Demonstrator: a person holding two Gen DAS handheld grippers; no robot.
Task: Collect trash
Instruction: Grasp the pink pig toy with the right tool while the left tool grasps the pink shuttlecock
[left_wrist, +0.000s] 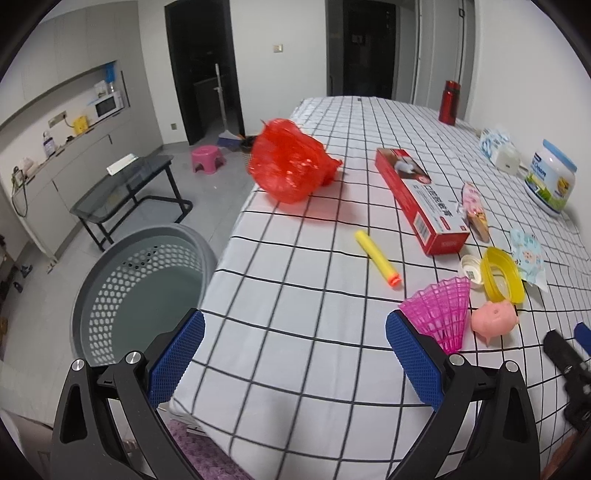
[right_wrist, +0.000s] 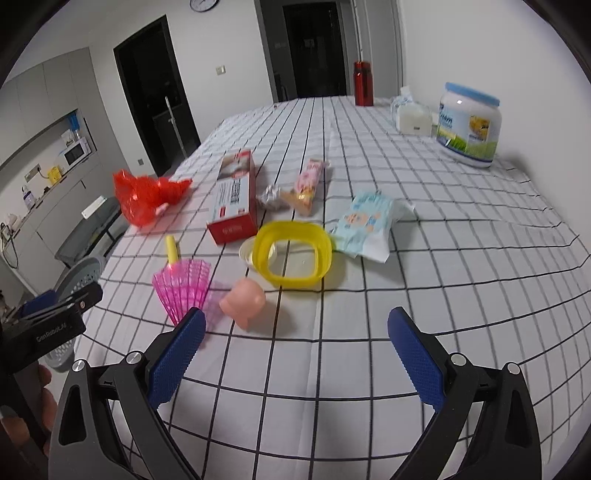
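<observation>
Both grippers hover over the table's near edge, the left gripper (left_wrist: 293, 354) and the right gripper (right_wrist: 295, 354) each with jaws apart and empty. The bin (left_wrist: 147, 288) stands on the floor just off the table's left edge. Nearest lie the shuttlecock (right_wrist: 183, 288) and pink toy (right_wrist: 245, 302), then the yellow ring (right_wrist: 293, 254), wrapper (right_wrist: 369, 225) and box (right_wrist: 236, 199); the red bag (left_wrist: 291, 160) sits farther along the left edge. Best to take the nearest piece first, squarely between the pads, and carry it low to the bin.
</observation>
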